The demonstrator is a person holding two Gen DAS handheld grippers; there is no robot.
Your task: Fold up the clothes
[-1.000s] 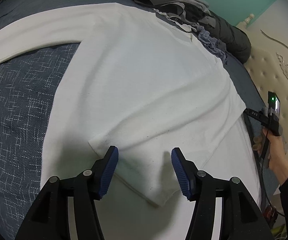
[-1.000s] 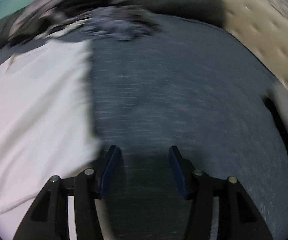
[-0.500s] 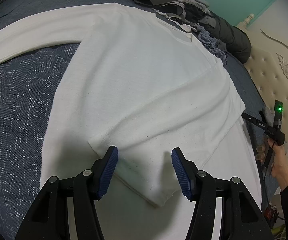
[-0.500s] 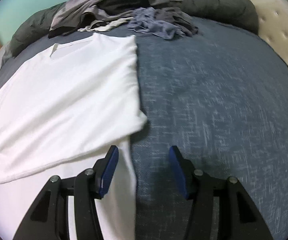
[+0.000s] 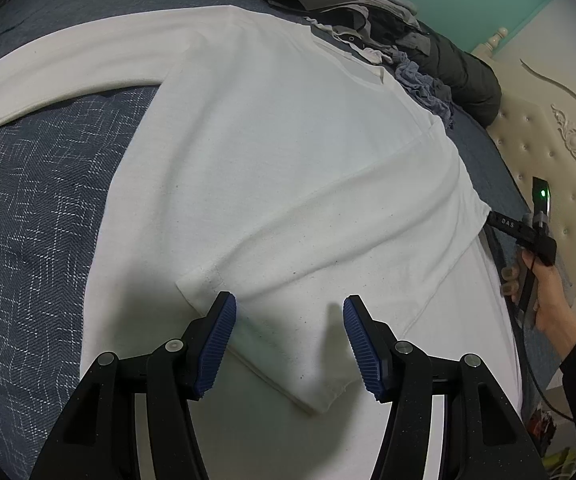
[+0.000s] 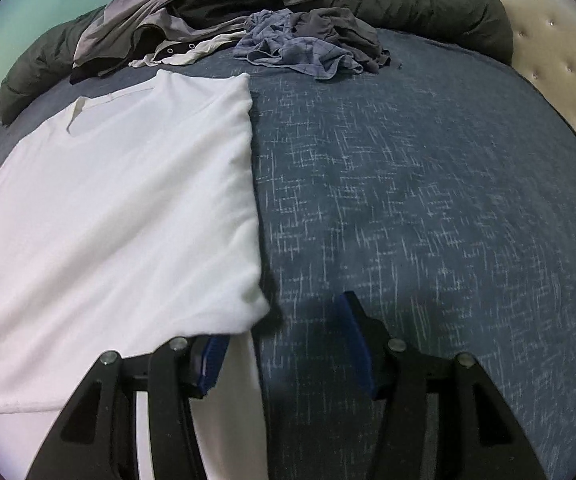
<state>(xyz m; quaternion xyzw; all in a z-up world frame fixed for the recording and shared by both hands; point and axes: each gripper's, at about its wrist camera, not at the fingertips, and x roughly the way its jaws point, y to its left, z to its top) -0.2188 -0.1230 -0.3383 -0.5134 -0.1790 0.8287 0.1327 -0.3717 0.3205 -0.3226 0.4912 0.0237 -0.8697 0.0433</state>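
The bed in front of you is covered in a dark blue spread with a pale crosshatch weave, set against a teal wall and a cream tufted headboard. Your white long-sleeved shirt lies flat on the spread, one side folded in so that a sleeve runs diagonally across the body, its cuff lying just ahead of your left gripper. That gripper's jaws stand about half open above the cloth, with only the cuff end below the gap and nothing pinched.

Your left camera alone shows the other sleeve stretched out toward the far left, and your right hand on its tool at the shirt's right edge. Your right camera alone shows the folded edge as a straight line against bare spread, and the whole heap of unfolded clothes at the far edge of the bed. Your right gripper is also about half open and holds nothing: the shirt's corner overlaps its left finger and its right finger is over the spread.
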